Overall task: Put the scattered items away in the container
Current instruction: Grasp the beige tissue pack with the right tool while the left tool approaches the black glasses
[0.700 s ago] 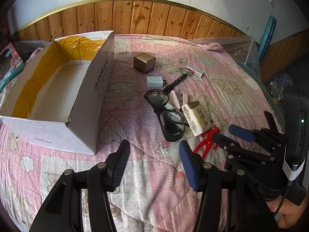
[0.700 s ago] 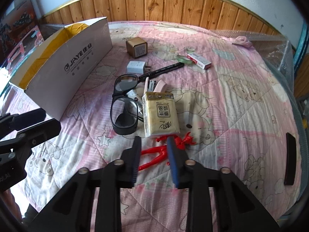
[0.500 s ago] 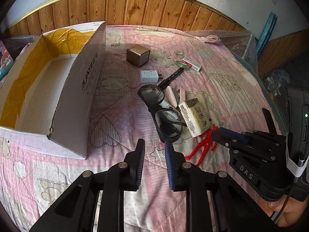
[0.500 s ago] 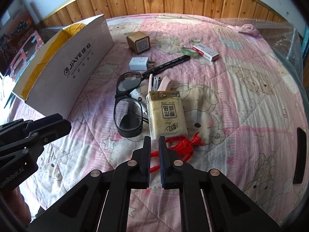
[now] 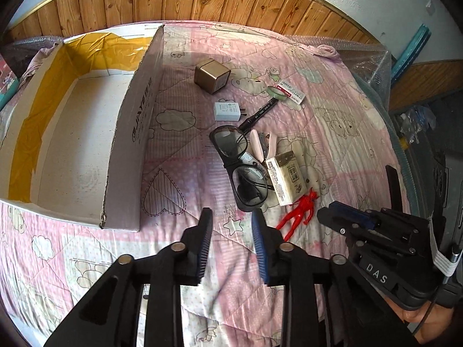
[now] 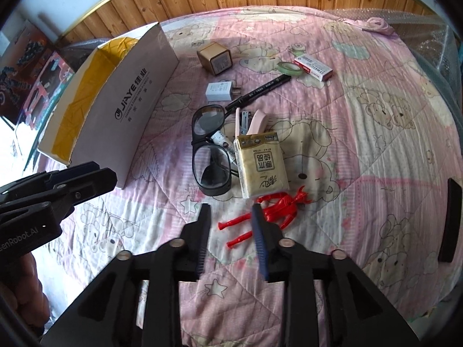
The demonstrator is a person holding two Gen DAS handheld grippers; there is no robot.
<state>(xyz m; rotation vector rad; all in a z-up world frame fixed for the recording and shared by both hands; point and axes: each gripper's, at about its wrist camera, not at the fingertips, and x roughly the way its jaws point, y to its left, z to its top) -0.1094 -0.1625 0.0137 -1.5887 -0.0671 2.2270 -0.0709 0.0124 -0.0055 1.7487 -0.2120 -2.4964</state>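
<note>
Now | red figure (image 6: 277,206) flat, head upper-right | right tongs (image 6: 230,217) parted

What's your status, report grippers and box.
Left gripper open, empty. Right gripper open over red plastic figure. White cardboard box empty; items on pink quilt. Nothing blocking.

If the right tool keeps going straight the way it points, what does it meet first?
Most likely the red toy figure: its legs lie between the open fingers of the right tool. Beyond it sits the tissue pack. Depth is uncertain.
</note>
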